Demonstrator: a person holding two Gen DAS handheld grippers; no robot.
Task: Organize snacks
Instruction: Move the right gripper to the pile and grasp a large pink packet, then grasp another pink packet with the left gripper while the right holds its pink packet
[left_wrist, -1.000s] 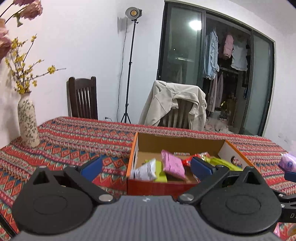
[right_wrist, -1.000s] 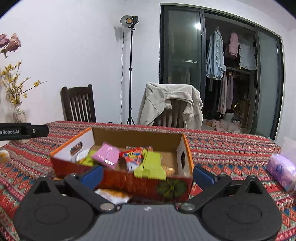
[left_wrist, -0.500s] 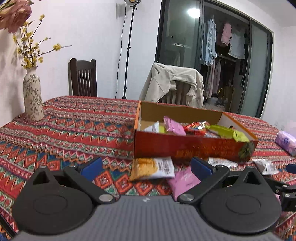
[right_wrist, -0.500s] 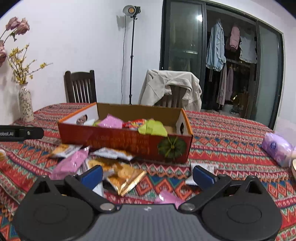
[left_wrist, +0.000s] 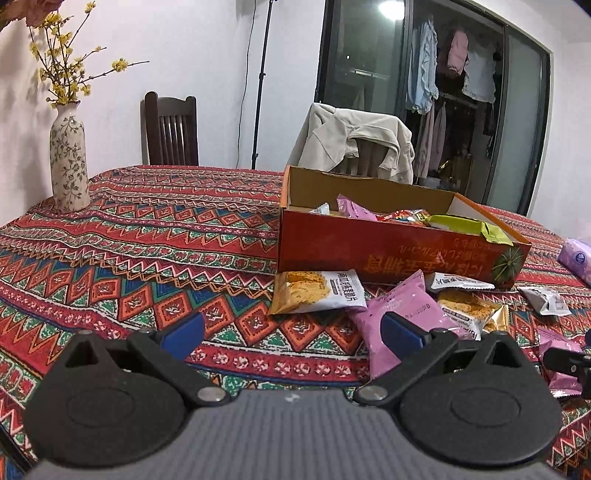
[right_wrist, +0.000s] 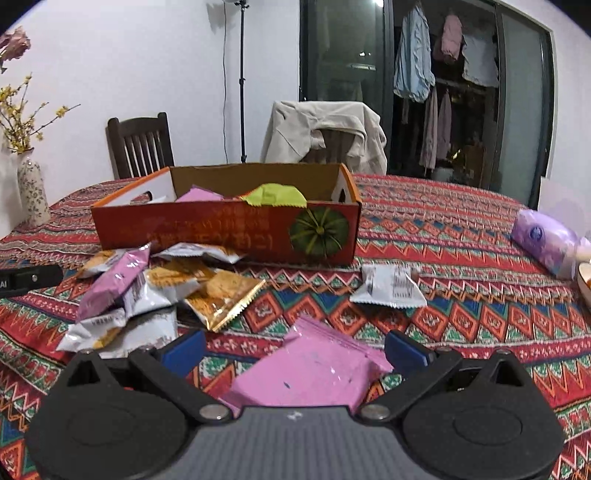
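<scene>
Both grippers are spread and carry nothing: your right gripper (right_wrist: 293, 349) hangs low over a pink packet (right_wrist: 306, 369) that lies flat between its fingers, and your left gripper (left_wrist: 291, 334) faces the loose packets (left_wrist: 369, 299) heaped just near the box (left_wrist: 388, 254). My judgement: you are at the pick-up step; lower the right one, close on the pink packet, then carry it over the box's near wall. A white packet (right_wrist: 388, 288) lies to the right, clear of that path.

left claw (left_wrist: 291, 328) lowered | right claw (right_wrist: 293, 349) lowered over pink packet (right_wrist: 306, 369)
</scene>
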